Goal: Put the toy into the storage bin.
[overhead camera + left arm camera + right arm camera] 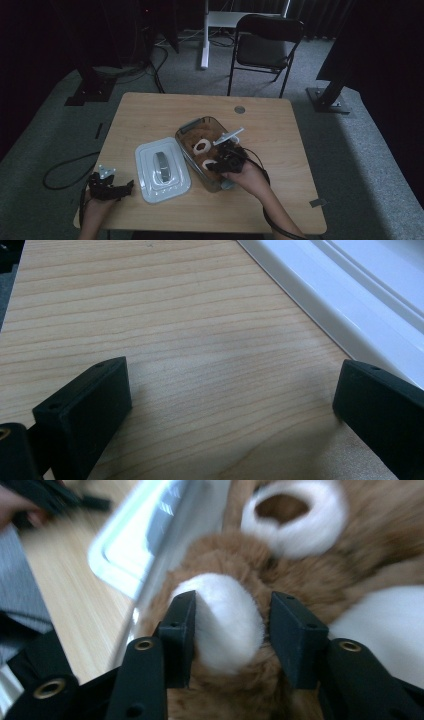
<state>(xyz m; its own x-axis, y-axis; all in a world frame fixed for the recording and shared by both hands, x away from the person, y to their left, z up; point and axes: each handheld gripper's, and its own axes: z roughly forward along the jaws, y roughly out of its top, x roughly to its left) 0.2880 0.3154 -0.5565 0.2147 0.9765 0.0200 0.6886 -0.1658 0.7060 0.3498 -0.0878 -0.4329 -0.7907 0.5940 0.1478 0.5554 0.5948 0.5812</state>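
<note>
Right gripper point(227, 630) over the clear container point(187, 131), jaws partly open and bracketing a white-tipped paw of the brown plush toy point(220, 622) — one jaw at each side of the paw, touching the fur or nearly so, no firm pinch evident. The paw runs straight up between the jaws, toward the camera. Left gripper point(235, 405) rests wide open on bare table point(165, 330), empty — the white lid point(360, 300) lies just beside one jaw. The right hand is judged far nearer the toy.

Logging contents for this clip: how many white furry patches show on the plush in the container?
2 in the high view: one ring-shaped patch farther from the person, one patch nearer, at the right gripper. More may be hidden inside the container.
</note>
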